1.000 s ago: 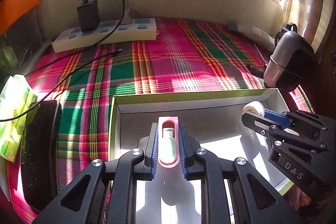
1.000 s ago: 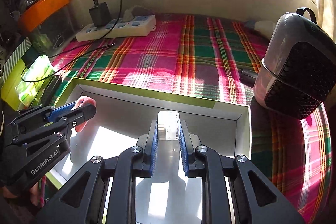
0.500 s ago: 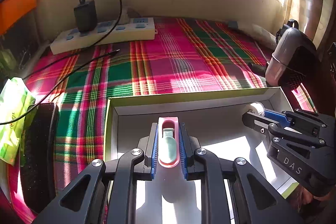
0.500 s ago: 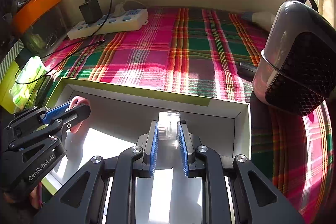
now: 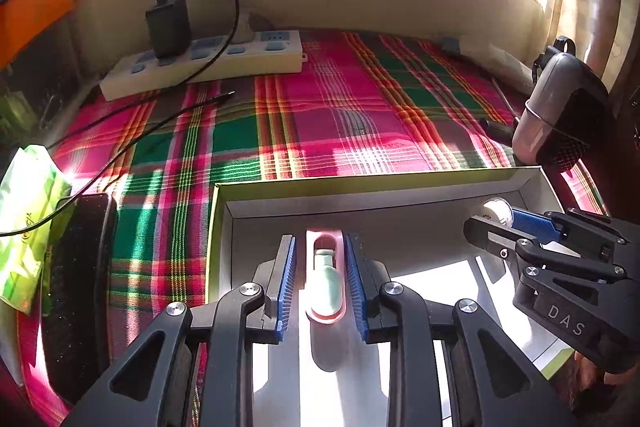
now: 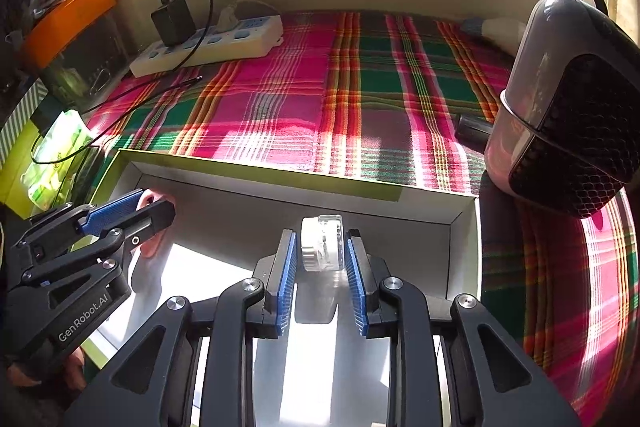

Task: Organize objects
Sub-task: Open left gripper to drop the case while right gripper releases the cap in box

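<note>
A shallow white box with a green rim lies on the plaid cloth; it also shows in the right wrist view. In the left wrist view my left gripper is open, its blue pads apart on either side of a pink case with a pale green insert lying in the box. In the right wrist view my right gripper is open around a small white and clear round object resting on the box floor. Each gripper shows in the other's view: the right one, the left one.
A white power strip with a black charger and cable lies at the back left. A green packet and a black flat object lie left of the box. A grey and black device stands at the right.
Both grippers have opened: the left let go of the pink case, the right let go of the white round object. Both things now rest in the box.
</note>
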`<state>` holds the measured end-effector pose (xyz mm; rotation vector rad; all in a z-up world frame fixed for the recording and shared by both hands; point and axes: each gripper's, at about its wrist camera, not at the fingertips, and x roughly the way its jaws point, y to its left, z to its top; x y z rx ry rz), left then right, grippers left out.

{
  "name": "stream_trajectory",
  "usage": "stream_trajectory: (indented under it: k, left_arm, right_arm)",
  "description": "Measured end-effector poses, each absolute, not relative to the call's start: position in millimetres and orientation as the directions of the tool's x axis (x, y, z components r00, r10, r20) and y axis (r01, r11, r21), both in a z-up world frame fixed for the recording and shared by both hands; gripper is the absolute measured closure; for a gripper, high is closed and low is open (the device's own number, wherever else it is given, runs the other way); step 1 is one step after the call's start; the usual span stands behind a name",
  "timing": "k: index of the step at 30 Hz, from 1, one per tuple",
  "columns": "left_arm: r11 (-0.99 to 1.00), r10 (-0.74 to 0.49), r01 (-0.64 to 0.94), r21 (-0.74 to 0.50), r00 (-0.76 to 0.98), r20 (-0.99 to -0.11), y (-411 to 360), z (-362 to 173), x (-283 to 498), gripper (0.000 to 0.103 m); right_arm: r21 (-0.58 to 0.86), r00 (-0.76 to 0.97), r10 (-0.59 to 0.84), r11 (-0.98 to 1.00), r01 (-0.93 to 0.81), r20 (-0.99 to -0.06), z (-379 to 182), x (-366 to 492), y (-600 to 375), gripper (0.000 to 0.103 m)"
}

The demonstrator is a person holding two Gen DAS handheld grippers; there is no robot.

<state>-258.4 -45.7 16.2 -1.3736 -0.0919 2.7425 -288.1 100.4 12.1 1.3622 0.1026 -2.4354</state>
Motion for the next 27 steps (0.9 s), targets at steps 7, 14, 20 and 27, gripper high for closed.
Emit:
stream_trajectory:
  k: [7, 14, 20, 27]
  left_arm:
    - [-0.995, 0.092, -0.031, -0.092, -0.600, -0.795, -48, 18, -255, 0.078]
    - [-0.995, 0.094, -0.022, -0.100, -0.601, -0.794, -53, 22, -250, 0.075]
    - [-0.994, 0.093, -0.016, -0.105, -0.614, -0.784, -55, 28, -241, 0.075]
    - [-0.995, 0.077, -0.004, -0.096, -0.624, -0.777, -57, 34, -229, 0.074]
  right_arm:
    - [0.106, -0.475, -0.269, -0.934, 0.340, -0.838, 12, -285, 97, 0.057]
    - [0.119, -0.477, -0.277, -0.935, 0.335, -0.834, 14, -280, 99, 0.055]
    - [0.121, -0.488, -0.281, -0.935, 0.334, -0.826, 18, -274, 101, 0.052]
    - [0.126, -0.501, -0.286, -0.936, 0.329, -0.817, 26, -262, 105, 0.052]
